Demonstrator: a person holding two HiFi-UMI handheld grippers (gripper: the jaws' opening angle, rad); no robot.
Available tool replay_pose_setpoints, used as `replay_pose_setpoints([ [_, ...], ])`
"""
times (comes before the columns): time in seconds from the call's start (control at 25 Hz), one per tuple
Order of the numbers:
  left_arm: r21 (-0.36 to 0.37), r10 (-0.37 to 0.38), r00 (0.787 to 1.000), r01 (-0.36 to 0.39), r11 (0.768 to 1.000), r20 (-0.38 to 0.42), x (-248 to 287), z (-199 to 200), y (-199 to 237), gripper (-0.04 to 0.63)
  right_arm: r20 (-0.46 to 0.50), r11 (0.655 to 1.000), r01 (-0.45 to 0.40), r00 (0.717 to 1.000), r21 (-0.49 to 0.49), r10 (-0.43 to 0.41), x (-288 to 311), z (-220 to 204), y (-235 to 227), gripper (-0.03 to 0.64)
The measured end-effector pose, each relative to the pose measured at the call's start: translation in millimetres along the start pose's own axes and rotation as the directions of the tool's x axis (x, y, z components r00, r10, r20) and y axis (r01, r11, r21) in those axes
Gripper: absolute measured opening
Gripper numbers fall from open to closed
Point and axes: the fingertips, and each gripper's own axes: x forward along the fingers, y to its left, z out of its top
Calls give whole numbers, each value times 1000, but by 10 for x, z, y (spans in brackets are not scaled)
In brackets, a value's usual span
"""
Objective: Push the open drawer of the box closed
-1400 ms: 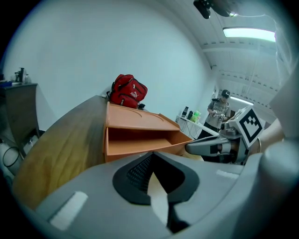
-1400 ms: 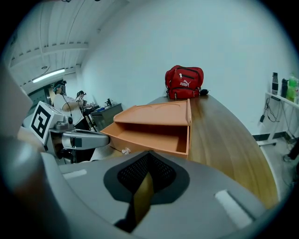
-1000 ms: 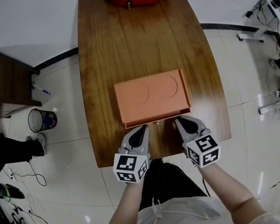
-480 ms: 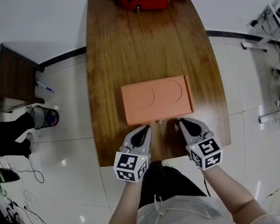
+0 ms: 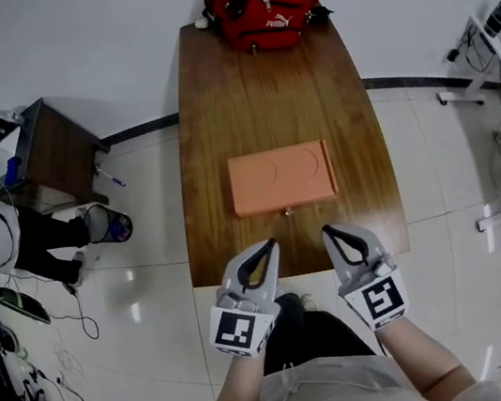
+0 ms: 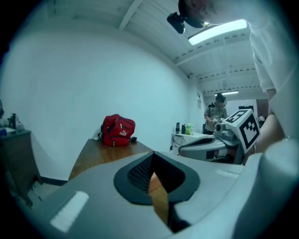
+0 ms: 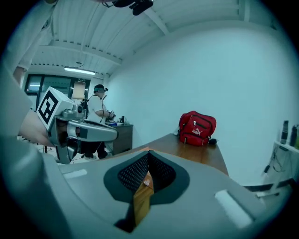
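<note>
Both pairs of jaws were pressed together at the tips with nothing between them; each gripper view showed only a slit of wood through the gap. The left gripper (image 5: 266, 245) and right gripper (image 5: 330, 229) hovered side by side over the near edge of the table (image 5: 260, 88), apart from the orange box (image 5: 281, 177), which sat in the middle of the table. Its drawer looked flush with the front, only a small knob (image 5: 286, 211) jutting toward the person, so the push appeared finished. Any last nudge would be best made with both closed tips on either side of the knob, evenly, so the box would not twist or slide toward the red bag (image 5: 266, 0) at the far end.
</note>
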Motion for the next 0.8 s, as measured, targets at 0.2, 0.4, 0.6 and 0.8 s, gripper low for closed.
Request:
replay_pose_setpoints([
  [0.2, 80, 6, 997, -13, 997, 83, -310, 440, -201, 6, 56, 999, 45, 997, -4, -45, -366, 338, 0, 6],
  [0.4, 26, -55, 993, 53, 998, 106, -621, 499, -423, 6, 65, 994, 113, 992, -15, -111, -700, 362, 74, 6],
  [0.6, 59, -153, 978, 146, 988, 140, -1278, 461, -774, 5, 85, 988, 148, 986, -42, -144, -1114, 396, 548, 6],
  [0.8, 102, -188, 969, 173, 980, 161, -2262, 275, -1073, 5, 103, 979, 194, 977, -59, -187, -1616, 389, 1394, 6],
])
